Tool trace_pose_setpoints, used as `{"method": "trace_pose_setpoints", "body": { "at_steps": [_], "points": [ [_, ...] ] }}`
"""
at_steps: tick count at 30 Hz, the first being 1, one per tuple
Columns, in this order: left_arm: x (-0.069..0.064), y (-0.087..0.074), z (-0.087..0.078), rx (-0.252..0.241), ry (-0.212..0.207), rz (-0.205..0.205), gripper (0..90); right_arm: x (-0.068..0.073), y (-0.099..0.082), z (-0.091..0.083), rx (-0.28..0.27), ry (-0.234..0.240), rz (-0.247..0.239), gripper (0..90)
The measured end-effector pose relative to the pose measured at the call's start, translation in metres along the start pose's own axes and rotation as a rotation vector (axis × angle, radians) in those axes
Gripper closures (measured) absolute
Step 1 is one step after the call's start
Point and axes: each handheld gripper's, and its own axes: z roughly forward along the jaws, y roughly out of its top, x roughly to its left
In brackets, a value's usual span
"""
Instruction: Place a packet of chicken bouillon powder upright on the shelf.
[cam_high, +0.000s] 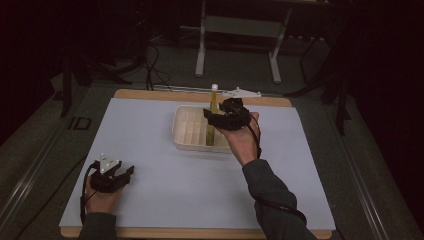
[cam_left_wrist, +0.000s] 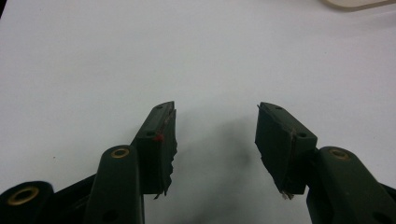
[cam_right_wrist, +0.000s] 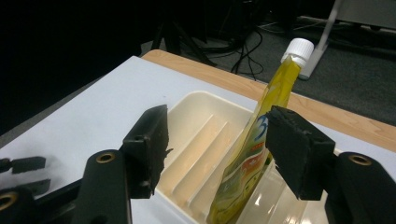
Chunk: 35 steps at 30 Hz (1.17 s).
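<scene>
Pouch (cam_right_wrist: 252, 154) of yellow liquid stands tilted between your right gripper (cam_right_wrist: 217, 140)'s spread jaws, untouched, inside the cream tray (cam_right_wrist: 196, 116) at frame centre; your left gripper (cam_left_wrist: 215, 135) waits agape, lower left in the high view.

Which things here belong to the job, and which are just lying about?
Job:
- yellow squeeze pouch with white cap, leaning in the tray
- cream ribbed plastic tray
- right hand-held gripper, open beside the pouch

Lying about:
- left hand-held gripper, open over the white table sheet
- grey metal stand legs on the floor behind
</scene>
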Motion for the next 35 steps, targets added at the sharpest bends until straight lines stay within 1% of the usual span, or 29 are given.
{"method": "trace_pose_setpoints", "body": {
  "at_steps": [4,6,8,10,11,12,14,16,17,19,21,22,25,29,31,35],
  "points": [
    [0.000,0.000,0.000,0.001,0.000,0.001,48.2,0.002,-0.001,-0.006,0.000,0.009,-0.014,39.4],
    [0.000,0.000,0.000,-0.001,0.001,-0.001,48.3,0.002,-0.003,-0.012,-0.002,0.016,-0.026,41.3],
    [0.000,0.000,0.000,-0.001,0.001,0.000,48.3,0.002,-0.004,-0.016,-0.007,0.016,-0.029,43.5],
    [0.000,0.000,0.000,-0.001,0.001,0.000,48.3,0.002,-0.006,-0.018,-0.004,0.010,-0.032,43.5],
    [0.000,0.000,-0.001,-0.003,0.001,0.000,48.3,0.002,-0.006,-0.018,-0.004,0.010,-0.032,45.1],
    [0.000,0.000,-0.001,-0.004,0.001,-0.001,48.3,0.000,-0.009,-0.024,-0.002,0.012,-0.020,47.3],
    [0.000,0.000,-0.001,-0.004,0.001,-0.003,48.3,-0.002,-0.013,-0.029,-0.011,0.010,-0.018,49.7],
    [0.000,0.000,-0.001,-0.005,0.002,-0.005,48.3,-0.005,-0.018,-0.034,-0.018,0.007,-0.011,54.5],
    [0.000,0.000,-0.001,-0.007,0.002,-0.006,48.2,-0.006,-0.020,-0.037,-0.023,-0.002,-0.007,58.5],
    [0.000,0.000,-0.001,-0.005,0.003,-0.006,48.3,-0.009,-0.026,-0.042,-0.024,-0.033,-0.001,69.2],
    [0.000,0.000,-0.001,-0.006,0.004,-0.005,48.3,-0.013,-0.033,-0.045,-0.015,-0.041,0.011,77.2],
    [0.000,0.000,-0.001,-0.006,0.005,-0.005,48.3,-0.015,-0.037,-0.046,-0.012,-0.045,0.013,79.1],
    [0.000,0.000,-0.001,-0.007,0.006,-0.007,48.3,-0.020,-0.048,-0.047,0.000,-0.049,0.025,83.9],
    [0.000,0.000,-0.001,-0.006,0.011,-0.007,48.3,-0.025,-0.059,-0.047,0.021,-0.065,0.024,89.6],
    [0.000,0.000,-0.001,-0.005,0.015,-0.009,48.0,-0.031,-0.069,-0.045,0.040,-0.073,0.033,90.0],
    [0.002,0.000,0.000,-0.003,0.038,-0.034,46.3,-0.039,-0.087,-0.043,0.067,-0.088,0.047,90.0]
  ]
}}
